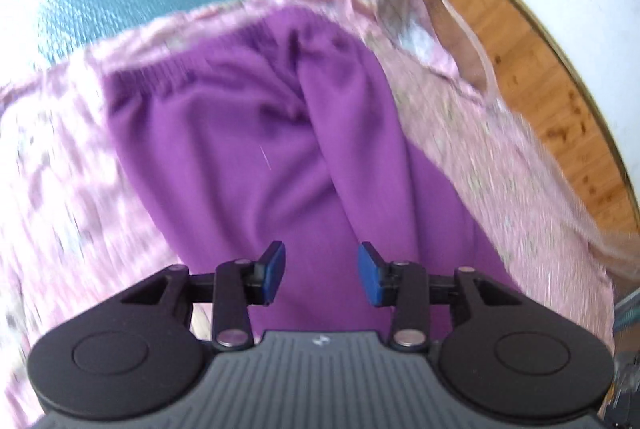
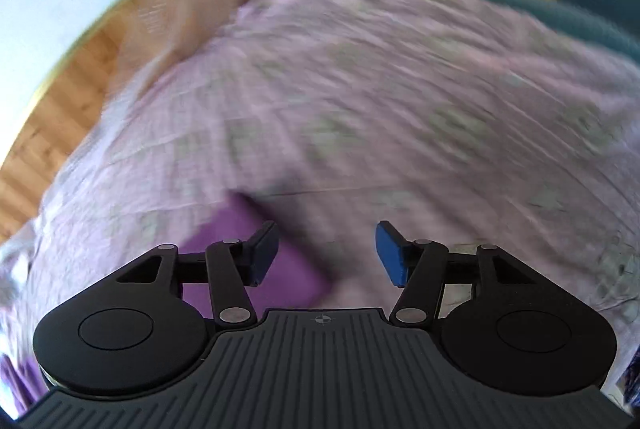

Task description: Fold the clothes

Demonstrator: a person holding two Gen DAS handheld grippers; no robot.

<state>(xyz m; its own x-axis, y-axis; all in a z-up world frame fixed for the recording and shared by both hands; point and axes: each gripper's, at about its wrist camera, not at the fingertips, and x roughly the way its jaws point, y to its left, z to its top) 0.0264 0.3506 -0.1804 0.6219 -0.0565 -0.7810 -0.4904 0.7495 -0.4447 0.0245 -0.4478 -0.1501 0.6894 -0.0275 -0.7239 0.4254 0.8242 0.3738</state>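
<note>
- Hovering above the purple garment [image 1: 256, 133], the left gripper [image 1: 321, 275] has its blue fingers [image 1: 274, 272] spread with nothing between them; the cloth lies below, not pinched.
- The right gripper [image 2: 326, 253] also has its fingers spread and empty, over the pink patterned bedsheet [image 2: 380, 101], with one corner of the purple garment just below its left-hand finger.
- The garment lies on the bedsheet in soft lengthwise folds, with a gathered, ribbed edge at its far end in the left wrist view; a wooden floor [image 1: 532, 69] shows beyond the bed's edge.
- Both views are smeared, so finer detail of the folds cannot be told.
- My judgement: a fold has been laid down and the next grasp is to be chosen.
- To do it well, pick the two corners of one short edge, one per gripper, and pinch only the purple layers, not the sheet beneath.
- Lift both corners evenly, keep the edge taut between them, and lay it squarely onto the opposite edge.
- Smooth out the middle crease first if it would be trapped inside.
</note>
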